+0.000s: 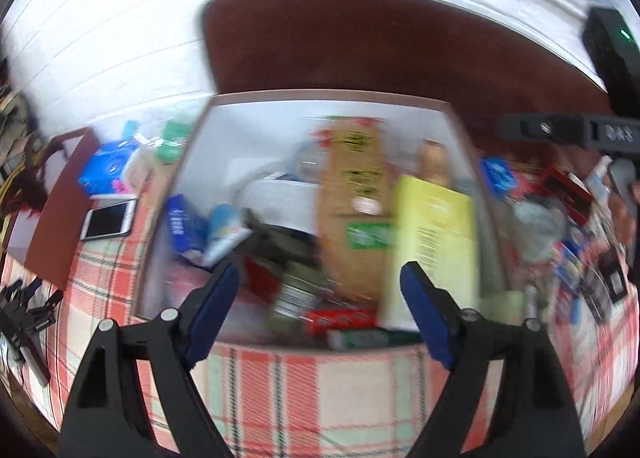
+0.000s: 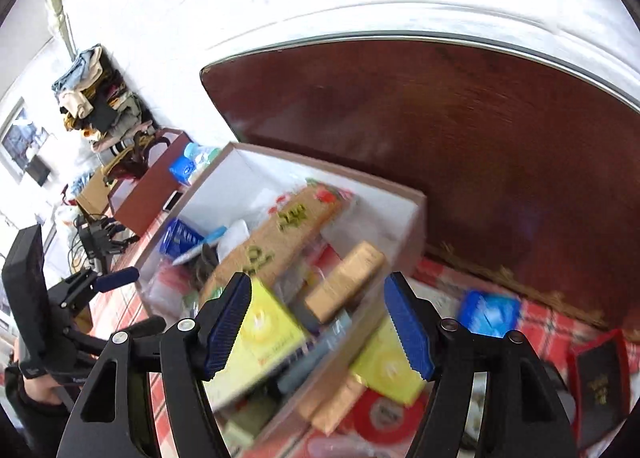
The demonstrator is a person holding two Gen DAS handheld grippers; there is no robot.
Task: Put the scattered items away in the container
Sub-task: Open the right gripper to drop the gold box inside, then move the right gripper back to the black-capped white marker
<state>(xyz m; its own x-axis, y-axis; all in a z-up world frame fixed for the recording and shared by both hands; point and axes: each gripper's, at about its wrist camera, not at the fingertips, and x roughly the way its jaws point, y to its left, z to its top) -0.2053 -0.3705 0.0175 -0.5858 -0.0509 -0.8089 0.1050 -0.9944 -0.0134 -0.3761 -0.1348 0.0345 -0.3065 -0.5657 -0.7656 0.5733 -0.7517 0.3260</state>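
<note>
- The dark wooden headboard fills the back of both my views; below it lies the red plaid bedspread, which carries everything.
- The white container sits on that bedspread, already crowded; a long brown kraft packet lies lengthways in it, a yellow box leans at its right side, a blue carton sits at its left.
- My left view alone shows a white phone on the bedspread left of the container, and a red packet at its near wall; my right view alone shows a blue packet and a dark red-edged box lying outside to the right, plus a gold box at the container's near corner.
- My left claw hovers over the container's near edge, jaws wide apart, nothing between them.
- My right claw hangs over the container's near right corner, jaws equally wide, gripping nothing; both views are motion-blurred, so small labels are unreadable.
</note>
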